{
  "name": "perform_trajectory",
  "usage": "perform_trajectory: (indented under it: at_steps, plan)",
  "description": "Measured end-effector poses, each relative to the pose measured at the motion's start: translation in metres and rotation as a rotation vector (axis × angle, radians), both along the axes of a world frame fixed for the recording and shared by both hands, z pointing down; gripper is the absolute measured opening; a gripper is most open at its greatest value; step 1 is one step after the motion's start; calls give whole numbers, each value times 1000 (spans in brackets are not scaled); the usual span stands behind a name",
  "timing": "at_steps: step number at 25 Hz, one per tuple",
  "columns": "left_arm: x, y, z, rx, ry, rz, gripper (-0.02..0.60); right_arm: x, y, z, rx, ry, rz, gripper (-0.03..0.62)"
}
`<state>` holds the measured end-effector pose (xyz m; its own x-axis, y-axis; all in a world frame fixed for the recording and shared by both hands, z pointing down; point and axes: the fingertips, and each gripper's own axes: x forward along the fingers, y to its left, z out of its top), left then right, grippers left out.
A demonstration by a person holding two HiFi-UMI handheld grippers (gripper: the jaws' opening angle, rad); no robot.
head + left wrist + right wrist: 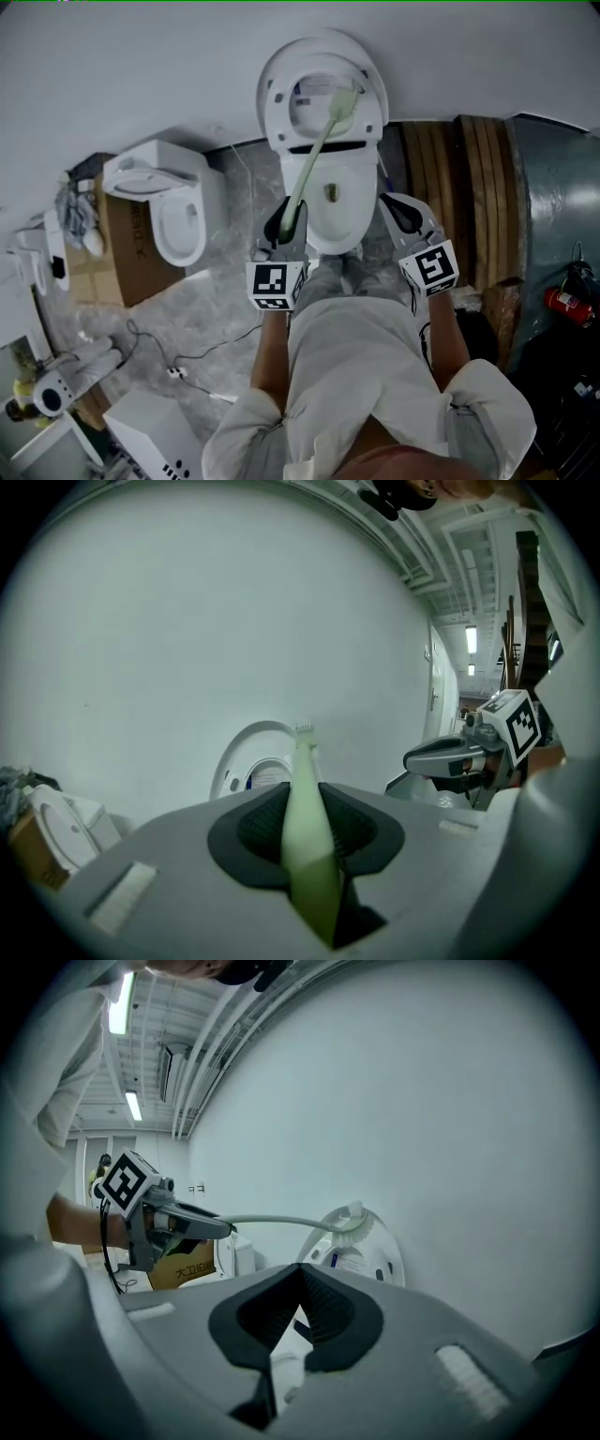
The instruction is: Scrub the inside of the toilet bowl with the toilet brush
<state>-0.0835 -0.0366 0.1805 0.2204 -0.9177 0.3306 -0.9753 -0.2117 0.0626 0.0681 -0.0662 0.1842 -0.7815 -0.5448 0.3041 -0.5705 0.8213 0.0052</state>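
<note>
Clamping toilet brush (pixel 312 159) handle with left gripper (pixel 286 223), pads tight on pale green shaft. Holding right gripper (pixel 405 214) pinched together on nothing, off right side of toilet bowl (pixel 361 211). Running brush long axis from near-left up to far-right, with bristle head (pixel 343 97) up in front of raised lid (pixel 281 94), not down in bowl. Seeing bowl opening just right of shaft, between both grippers and below head. Probably need to swing head toward near side and down into bowl. Best done left-handed, since already gripping.
</note>
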Motion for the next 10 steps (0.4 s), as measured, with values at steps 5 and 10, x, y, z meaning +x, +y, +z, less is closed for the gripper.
perform_trajectory:
  at_steps: [5,10]
  plan:
    - [5,-4,-8,18,-2,5,112,7,-3,-11,23,-5,10,2]
    - [10,-3,-8,17,-1,5,112,12,-3,-13,28,-2,13,2]
